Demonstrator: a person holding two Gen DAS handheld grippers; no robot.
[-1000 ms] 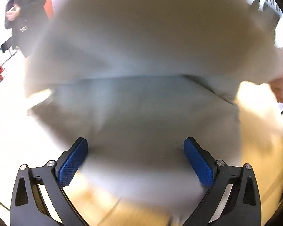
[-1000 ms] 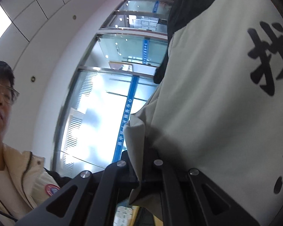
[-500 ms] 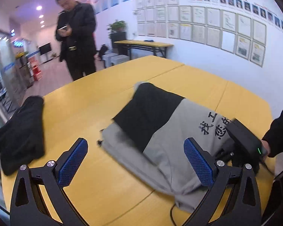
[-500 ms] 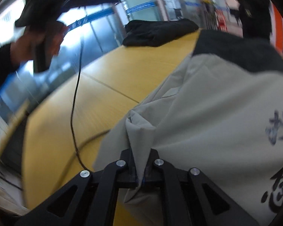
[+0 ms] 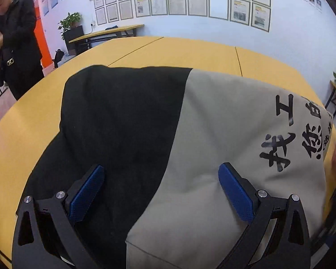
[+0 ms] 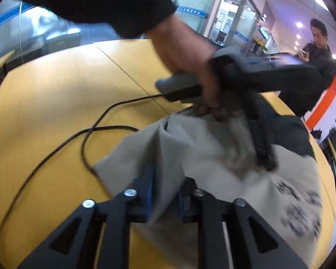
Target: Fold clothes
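1. We note the right gripper (image 6: 164, 196): its jaws have just been parting, and a fold of the grey-and-black garment (image 5: 212, 134) lies between the blue pads. A half second ago they were clenched on that fold.
2. We read this as a release after laying the garment down; whether the pads still press on the cloth, we cannot tell through the blur.
3. The left gripper (image 5: 161, 183) hangs with jaws wide apart and empty, over the garment. A half second ago it viewed the garment from further back.
4. The garment lies folded on the yellow worktop (image 5: 190, 47), black panel toward 10 o'clock, grey printed panel toward 3 o'clock in the left wrist view.
5. We judge one fold complete; smoothing or a further fold probably follows.
6. Hard to make out: in the right wrist view the left hand (image 6: 186, 51) and its device cover the garment's far edge, the print is smeared, and the near hem is cut off below the jaws.
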